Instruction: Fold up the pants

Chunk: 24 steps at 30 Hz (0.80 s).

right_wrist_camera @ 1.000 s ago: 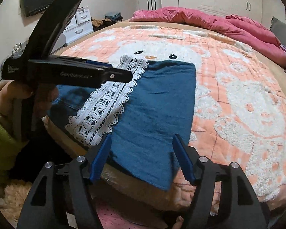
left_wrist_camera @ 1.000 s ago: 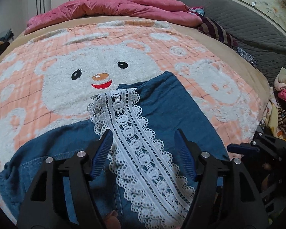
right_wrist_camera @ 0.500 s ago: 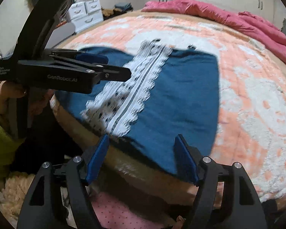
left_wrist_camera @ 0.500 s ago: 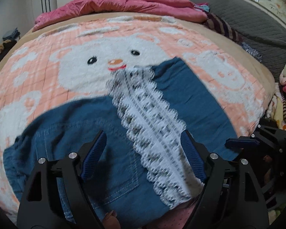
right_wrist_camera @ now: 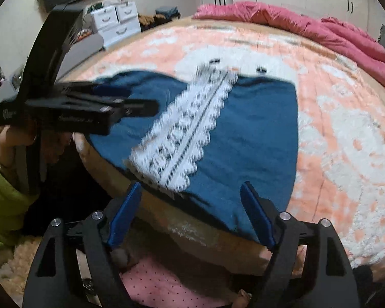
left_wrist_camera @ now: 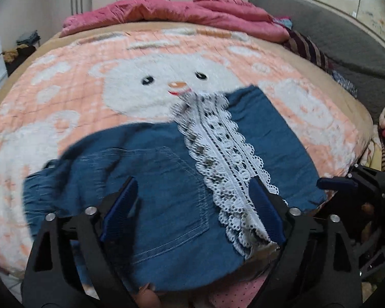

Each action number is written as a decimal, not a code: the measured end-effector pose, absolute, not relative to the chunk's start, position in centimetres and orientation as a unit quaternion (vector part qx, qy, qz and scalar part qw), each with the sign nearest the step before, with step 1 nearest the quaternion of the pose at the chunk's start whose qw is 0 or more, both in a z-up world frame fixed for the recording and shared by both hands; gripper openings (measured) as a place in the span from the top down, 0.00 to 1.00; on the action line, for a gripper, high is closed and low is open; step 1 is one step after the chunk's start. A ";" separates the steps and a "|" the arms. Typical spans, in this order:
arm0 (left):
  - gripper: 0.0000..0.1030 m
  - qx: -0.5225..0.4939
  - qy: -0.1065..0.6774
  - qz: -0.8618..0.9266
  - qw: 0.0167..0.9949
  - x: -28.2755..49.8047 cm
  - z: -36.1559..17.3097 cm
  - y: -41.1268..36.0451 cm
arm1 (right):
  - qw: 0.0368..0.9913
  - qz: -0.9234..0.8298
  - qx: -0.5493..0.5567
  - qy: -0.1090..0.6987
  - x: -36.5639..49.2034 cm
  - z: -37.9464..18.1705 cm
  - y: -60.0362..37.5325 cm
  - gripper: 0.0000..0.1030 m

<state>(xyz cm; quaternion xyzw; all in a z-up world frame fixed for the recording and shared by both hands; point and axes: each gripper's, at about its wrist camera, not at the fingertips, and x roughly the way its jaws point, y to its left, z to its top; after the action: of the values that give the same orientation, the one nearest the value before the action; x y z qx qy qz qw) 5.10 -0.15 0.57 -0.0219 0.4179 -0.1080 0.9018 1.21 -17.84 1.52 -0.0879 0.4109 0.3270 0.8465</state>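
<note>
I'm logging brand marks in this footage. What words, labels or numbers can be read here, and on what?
None can be read.
Left gripper: pale lettering on its side and rear end in the right wrist view, too blurred to read.
Pants, lace strip, blanket, right gripper: no text visible.

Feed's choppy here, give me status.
Left gripper and right gripper open, empty. Pants flat on bed, lace strip on top. Nothing blocking.
</note>
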 end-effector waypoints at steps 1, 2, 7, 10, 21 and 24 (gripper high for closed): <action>0.18 -0.025 0.413 -0.103 0.904 4.8 1.0 0.3 | 0.848 0.326 -0.088 0.408 1.4 1.9 -17.9 0.22; 0.17 -0.028 0.410 -0.097 0.906 4.5 1.4 0.7 | 0.851 0.325 -0.089 0.404 1.5 2.3 -17.8 0.22; 0.12 -0.043 0.391 -0.051 0.918 2.4 3.2 4.1 | 0.860 0.321 -0.077 0.388 2.9 3.8 -17.0 0.14; 0.09 -0.050 0.385 -0.019 0.921 1.6 3.8 6.1 | 0.860 0.324 -0.074 0.387 3.8 4.3 -16.0 0.13; 0.09 -0.093 0.406 0.027 0.909 0.6 1.8 10.4 | 0.852 0.340 -0.104 0.385 6.6 5.1 -11.1 0.12; 0.09 -0.101 0.414 0.022 0.904 0.4 1.0 10.8 | 0.848 0.345 -0.105 0.388 7.3 5.1 -10.1 0.12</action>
<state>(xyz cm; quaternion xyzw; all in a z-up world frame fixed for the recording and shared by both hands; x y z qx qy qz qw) 0.38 10.78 1.03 -0.1013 0.4141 0.0216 0.9043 7.34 -10.13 5.10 -0.1051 0.3880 0.3454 0.8480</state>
